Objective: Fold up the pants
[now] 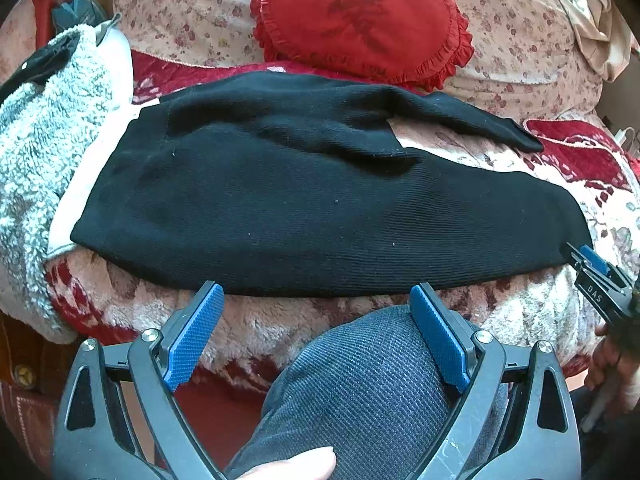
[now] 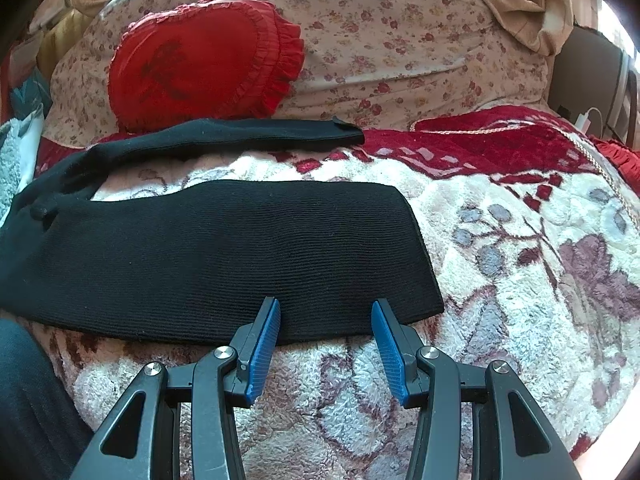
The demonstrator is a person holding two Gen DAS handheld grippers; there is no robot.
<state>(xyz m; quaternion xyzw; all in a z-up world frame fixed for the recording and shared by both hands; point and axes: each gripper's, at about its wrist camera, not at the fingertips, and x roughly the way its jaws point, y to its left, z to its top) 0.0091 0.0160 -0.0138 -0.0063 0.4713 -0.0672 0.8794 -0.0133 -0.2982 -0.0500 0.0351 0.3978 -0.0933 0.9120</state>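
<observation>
Currently, in the left wrist view, the black pants (image 1: 304,200) lie spread flat across the middle of the frame on a plush floral blanket (image 1: 280,320), with the near leg running from centre left to the right edge and the far leg tapering toward the upper right. The left gripper (image 1: 318,308) occupies the bottom centre, just below the near hem edge of the pants; its blue pads (image 1: 196,336) are spread wide apart and hold nothing, and the left fingertip stands at the fabric edge, contact not discernible. Between the fingers, a knee in blue-grey denim (image 1: 360,392) fills the lower centre. At the right edge of the frame, the right gripper (image 1: 588,260) sits at the near corner of the leg end; from this view its opening cannot be determined. A red frilled cushion (image 1: 360,20) rests at the upper centre, and a grey fleece garment (image 1: 36,160) lies at the left, just beside the waist end of the pants. In the right wrist view, the pants (image 2: 224,256) extend from the left edge to the centre, the near leg ending at centre right and the far leg lying separately across the upper centre, with bare blanket (image 2: 520,280) between the two. The right gripper (image 2: 326,312) is at the bottom centre, its fingers parted moderately and gripping nothing; both fingertips overlap the near edge of the leg close to its end. The red cushion (image 2: 200,60) appears at the upper left.
</observation>
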